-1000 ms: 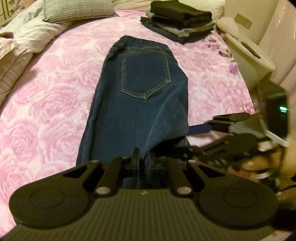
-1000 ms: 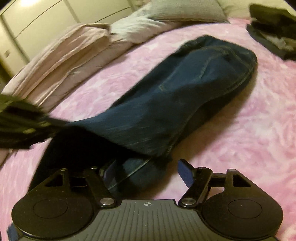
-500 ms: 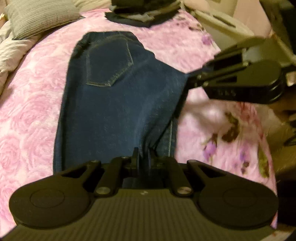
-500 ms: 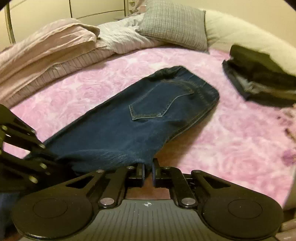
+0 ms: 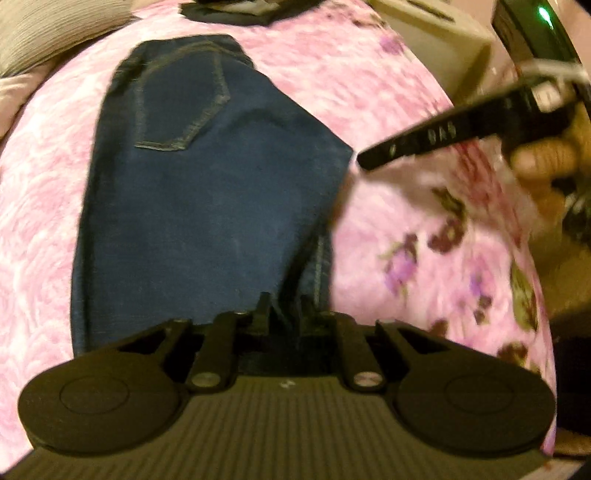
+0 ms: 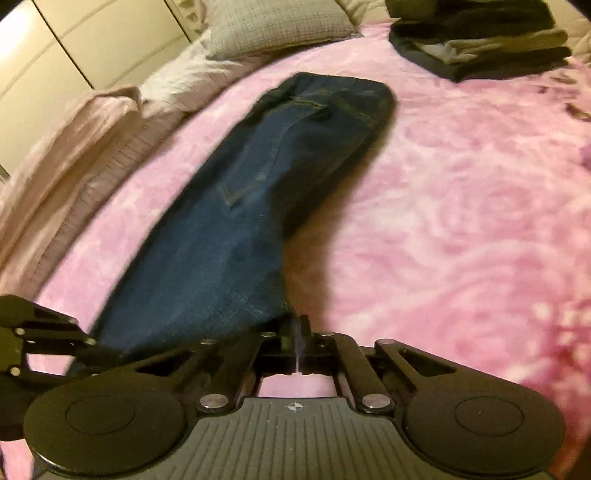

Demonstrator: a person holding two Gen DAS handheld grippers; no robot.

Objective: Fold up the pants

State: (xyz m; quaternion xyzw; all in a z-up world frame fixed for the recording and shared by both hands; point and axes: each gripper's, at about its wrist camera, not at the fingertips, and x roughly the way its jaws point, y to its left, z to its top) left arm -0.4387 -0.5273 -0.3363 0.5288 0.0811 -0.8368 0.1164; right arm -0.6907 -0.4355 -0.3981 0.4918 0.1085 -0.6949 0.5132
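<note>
The pants (image 5: pixel 207 206), dark blue jeans, lay lengthwise on the pink rose-patterned bedspread (image 5: pixel 388 96), stretching straight ahead of both sets of fingers with the waistband at the far end and a back pocket (image 5: pixel 181 107) facing up.

The left gripper (image 5: pixel 282 308) sat at the near end of the pants. Its jaws had just been easing apart a little and stood narrowly parted, with denim bunched in the gap between them; the picture was blurred there, so the pads probably still pinched the cloth, but that was not certain. A stitched side seam ran up from just right of its fingertips.

The right gripper (image 6: pixel 297 332) had its jaws clenched fully together, the pads meeting on the near right corner of the pants (image 6: pixel 236 236), where a thin edge of denim showed between them. From that corner the fabric rose away ahead and to the left of its fingers. In the left wrist view this gripper (image 5: pixel 364 162) came in from the right, its tip at the right edge of the pants, with a person's hand (image 5: pixel 546 162) behind it.

Far beyond the fingertips, past the waistband and to the right, a stack of folded dark clothes (image 6: pixel 480 48) rested on the bedspread (image 6: pixel 461 206). A grey pillow (image 6: pixel 273 26) lay ahead to the left.
</note>
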